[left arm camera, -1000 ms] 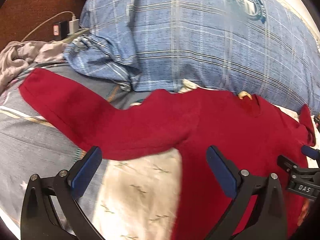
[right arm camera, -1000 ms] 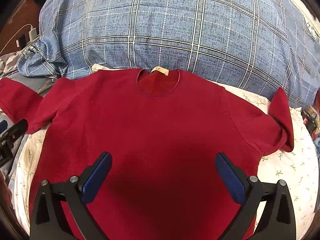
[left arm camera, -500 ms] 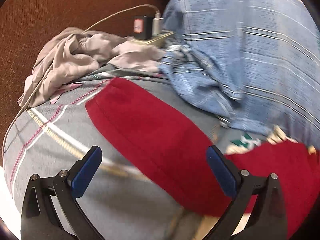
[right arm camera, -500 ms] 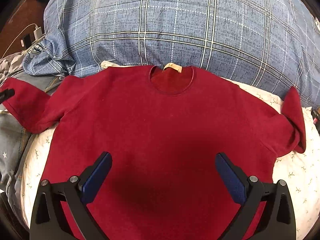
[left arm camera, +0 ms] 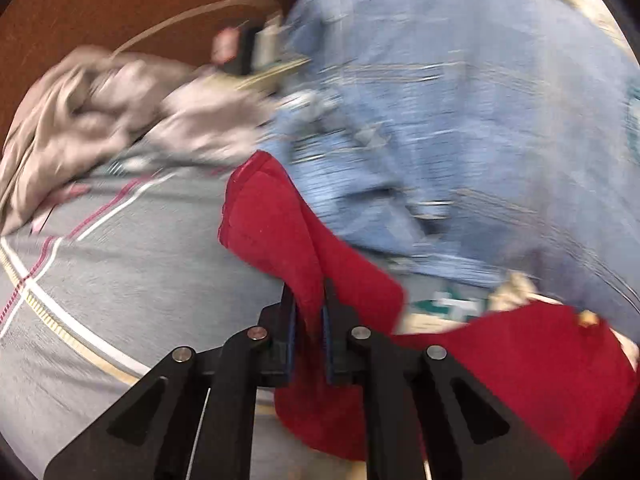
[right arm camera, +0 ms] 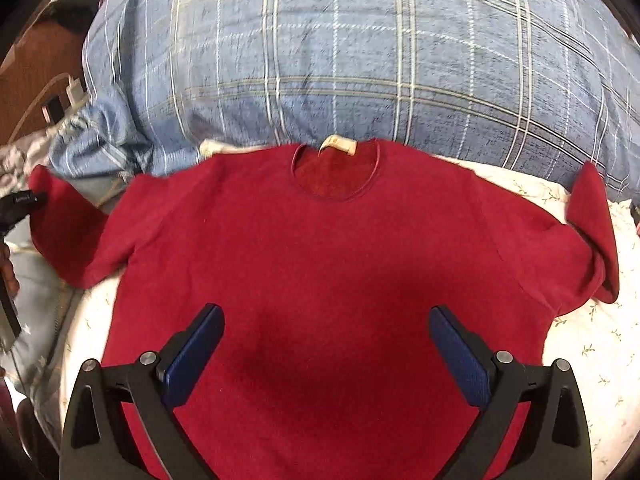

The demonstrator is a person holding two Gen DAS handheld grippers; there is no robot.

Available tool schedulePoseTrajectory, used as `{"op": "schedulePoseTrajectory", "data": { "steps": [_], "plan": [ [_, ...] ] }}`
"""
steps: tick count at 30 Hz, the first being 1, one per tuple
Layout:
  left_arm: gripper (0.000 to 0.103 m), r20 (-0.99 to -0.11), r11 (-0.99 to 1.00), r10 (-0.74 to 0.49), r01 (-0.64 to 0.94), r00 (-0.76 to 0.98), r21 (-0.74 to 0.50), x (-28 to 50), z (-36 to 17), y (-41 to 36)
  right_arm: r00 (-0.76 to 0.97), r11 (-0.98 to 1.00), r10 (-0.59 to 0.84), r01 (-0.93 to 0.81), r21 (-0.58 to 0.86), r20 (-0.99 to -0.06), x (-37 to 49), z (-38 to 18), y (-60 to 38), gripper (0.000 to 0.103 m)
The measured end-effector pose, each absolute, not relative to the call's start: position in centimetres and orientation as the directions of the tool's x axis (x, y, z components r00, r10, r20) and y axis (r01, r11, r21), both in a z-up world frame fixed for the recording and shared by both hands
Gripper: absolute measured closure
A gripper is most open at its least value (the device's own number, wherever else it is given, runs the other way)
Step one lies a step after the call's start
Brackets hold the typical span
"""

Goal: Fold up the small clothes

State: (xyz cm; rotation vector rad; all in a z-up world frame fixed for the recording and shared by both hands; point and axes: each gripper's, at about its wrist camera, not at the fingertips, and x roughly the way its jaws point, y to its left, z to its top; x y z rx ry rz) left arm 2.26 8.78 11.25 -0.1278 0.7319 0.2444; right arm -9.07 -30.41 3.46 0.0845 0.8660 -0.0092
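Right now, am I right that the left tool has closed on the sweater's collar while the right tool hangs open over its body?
Not quite: the left tool is shut on the sleeve, not the collar, as the left wrist view shows; its jaws have just closed on the cloth. The right tool does hang open over the sweater.

Clearly a bedroom in a home: bed with flowered white sheet (right arm camera: 592, 364), big blue checked pillow (right arm camera: 360, 52) at its head edge, grey quilt (left arm camera: 120, 280), heap of pale laundry (left arm camera: 80, 116) at the left corner, phone charger (right arm camera: 74, 90) by brown headboard (left arm camera: 120, 4)
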Motion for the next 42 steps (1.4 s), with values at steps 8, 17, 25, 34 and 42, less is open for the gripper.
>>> {"op": "schedulePoseTrajectory", "data": {
  "steps": [8,17,25,34,42],
  "plan": [
    [0.095,-0.6,0.981,-0.191,0.128,0.777,-0.147,0.3,16.7,-6.9,0.708,0.97,0.065,0.12,0.21,-0.703,-10.8,6.0,-37.0,0.006],
    [0.095,-0.654,0.899,-0.416,0.393,0.632,-0.192,-0.7,13.3,-23.4,0.674,0.944,-0.079,0.288,0.162,-0.734,-13.4,5.4,-44.6,0.006],
    [0.033,-0.719,0.849,-0.486,0.464,0.497,-0.253,-1.9,8.9,-26.6,0.668,0.925,-0.095,0.333,0.182,-0.738,-14.2,5.0,-47.6,0.006],
    [0.025,-0.641,0.951,-0.202,0.305,0.74,0.052,-3.6,11.6,-15.6,0.675,0.953,-0.042,0.249,0.174,-0.737,-10.5,4.3,-45.3,0.006],
    [0.025,-0.727,0.987,-0.022,0.13,0.687,0.092,-1.1,6.1,-10.8,0.577,0.97,-0.094,0.237,0.056,-0.811,-4.7,0.2,-44.8,0.063]
  ]
}}
